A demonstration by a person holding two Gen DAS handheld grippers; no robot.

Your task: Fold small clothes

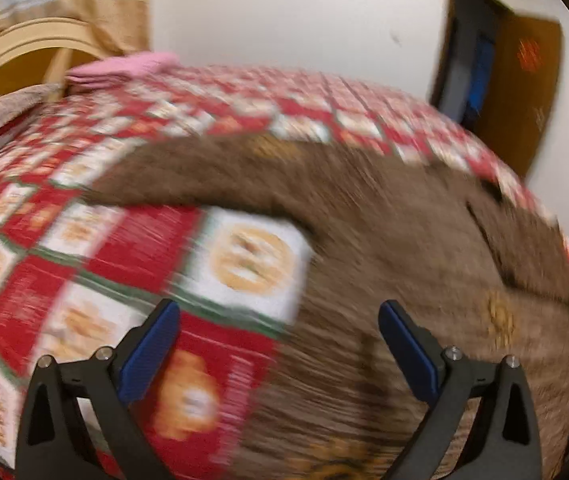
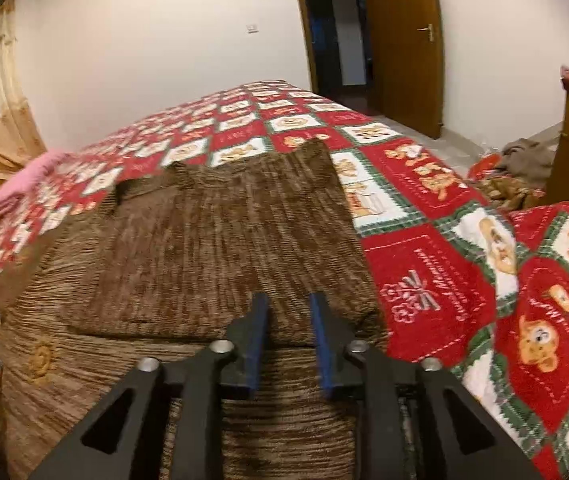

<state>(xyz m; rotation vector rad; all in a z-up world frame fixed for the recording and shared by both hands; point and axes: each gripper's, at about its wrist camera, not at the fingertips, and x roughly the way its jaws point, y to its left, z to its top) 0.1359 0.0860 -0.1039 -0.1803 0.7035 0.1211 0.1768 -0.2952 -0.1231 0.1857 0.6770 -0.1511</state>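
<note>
**Inspector A:** Item under inspection: a small brown knitted garment (image 2: 220, 240) lying on the bed, on the red Christmas-pattern bedspread (image 2: 436, 264). One side panel is already laid over the body; its near edge runs across just ahead of the right tool (image 2: 289, 340). A sleeve trails toward the left, over the bedspread.

**Inspector B:** Tool states?

**Inspector A:** Right tool: jaws partly open, a narrow gap, nothing between them, poised above the garment's near part. Left tool (image 1: 280, 344): jaws spread wide, empty, hovering where the garment's left side (image 1: 404, 264) meets the bedspread. That view is heavily blurred, so fine detail is unreliable.

**Inspector B:** Recommendation for the step?

**Inspector A:** In my judgement the left side remains to be folded in. Pinch one layer at the sleeve or side edge, not the bedspread beneath; lift low, carry it across to match the folded panel, and steady the garment with the right tool so it doesn't shift.

**Inspector B:** Surroundings?

**Inspector A:** A folded pink cloth (image 2: 24, 182) lies well apart toward the headboard (image 1: 24, 52).
</note>
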